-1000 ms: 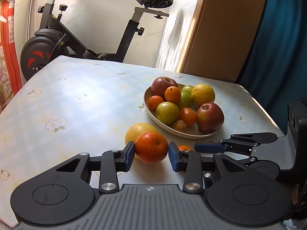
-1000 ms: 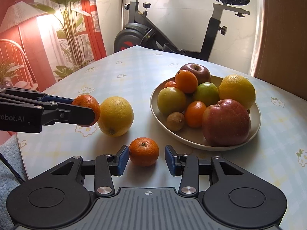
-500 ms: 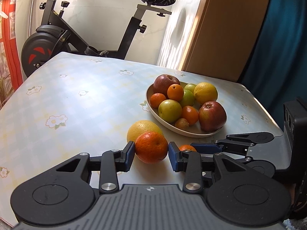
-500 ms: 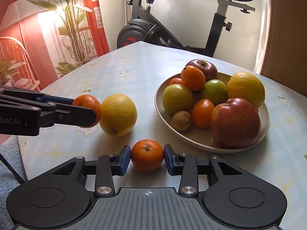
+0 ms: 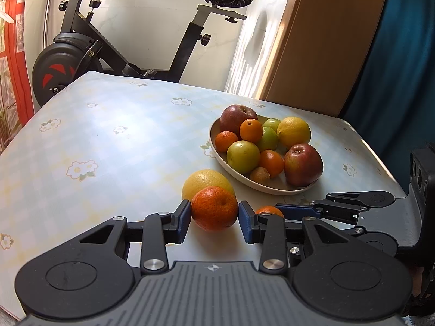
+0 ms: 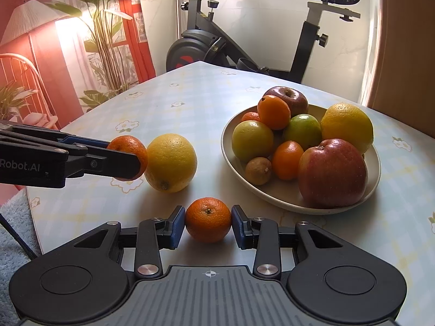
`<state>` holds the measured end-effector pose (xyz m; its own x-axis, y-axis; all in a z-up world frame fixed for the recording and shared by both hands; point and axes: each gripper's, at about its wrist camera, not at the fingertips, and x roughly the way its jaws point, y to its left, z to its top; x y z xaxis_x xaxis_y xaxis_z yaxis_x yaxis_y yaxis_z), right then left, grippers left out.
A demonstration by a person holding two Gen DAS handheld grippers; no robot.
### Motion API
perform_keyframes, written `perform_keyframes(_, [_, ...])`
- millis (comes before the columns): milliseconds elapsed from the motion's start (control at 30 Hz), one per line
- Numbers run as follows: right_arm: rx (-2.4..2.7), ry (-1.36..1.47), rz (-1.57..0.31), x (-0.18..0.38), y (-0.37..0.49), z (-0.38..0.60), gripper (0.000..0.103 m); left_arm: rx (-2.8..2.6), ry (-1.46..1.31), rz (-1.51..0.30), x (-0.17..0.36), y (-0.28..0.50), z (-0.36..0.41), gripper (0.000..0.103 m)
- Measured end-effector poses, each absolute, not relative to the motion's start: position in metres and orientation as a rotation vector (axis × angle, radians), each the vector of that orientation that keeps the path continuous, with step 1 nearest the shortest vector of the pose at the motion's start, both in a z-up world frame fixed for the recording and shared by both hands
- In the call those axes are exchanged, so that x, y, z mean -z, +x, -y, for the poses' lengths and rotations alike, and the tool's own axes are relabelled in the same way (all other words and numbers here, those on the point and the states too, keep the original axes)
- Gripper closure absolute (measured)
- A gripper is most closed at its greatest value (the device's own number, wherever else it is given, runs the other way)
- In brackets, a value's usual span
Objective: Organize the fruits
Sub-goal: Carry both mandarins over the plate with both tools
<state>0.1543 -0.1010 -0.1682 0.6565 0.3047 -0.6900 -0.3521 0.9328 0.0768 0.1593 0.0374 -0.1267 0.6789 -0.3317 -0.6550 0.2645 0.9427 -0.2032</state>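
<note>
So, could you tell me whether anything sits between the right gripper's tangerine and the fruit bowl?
Nothing visible does. The right gripper has its pads against the tangerine, and only bare tablecloth lies between it and the near rim of the bowl. The big yellow orange lies off to the left, beside the left gripper.
</note>
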Motion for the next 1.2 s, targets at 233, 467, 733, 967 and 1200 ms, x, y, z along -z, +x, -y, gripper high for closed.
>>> perform_keyframes(233, [-0.343,-0.026,-0.682,0.136,0.138,0.121,0.069,0.356,-0.071,-0.691,0.102,0.157,-0.031,0.063])
perform_keyframes(467, [-0.276,-0.025,-0.585,0.085,0.138,0.161,0.069,0.409,-0.076,-0.617,0.06,0.171,-0.02,0.063])
perform_keyframes(733, [-0.212,-0.03,-0.521,0.043,0.162,0.204,0.069,0.472,-0.07,-0.576,0.03,0.207,0.003,0.063])
perform_keyframes(967, [-0.17,-0.056,-0.586,0.065,0.189,0.233,0.069,0.534,-0.017,-0.658,0.049,0.262,0.033,0.063])
perform_keyframes(1200, [-0.195,-0.061,-0.693,0.107,0.215,0.244,0.069,0.548,0.053,-0.754,0.082,0.315,0.062,0.063])
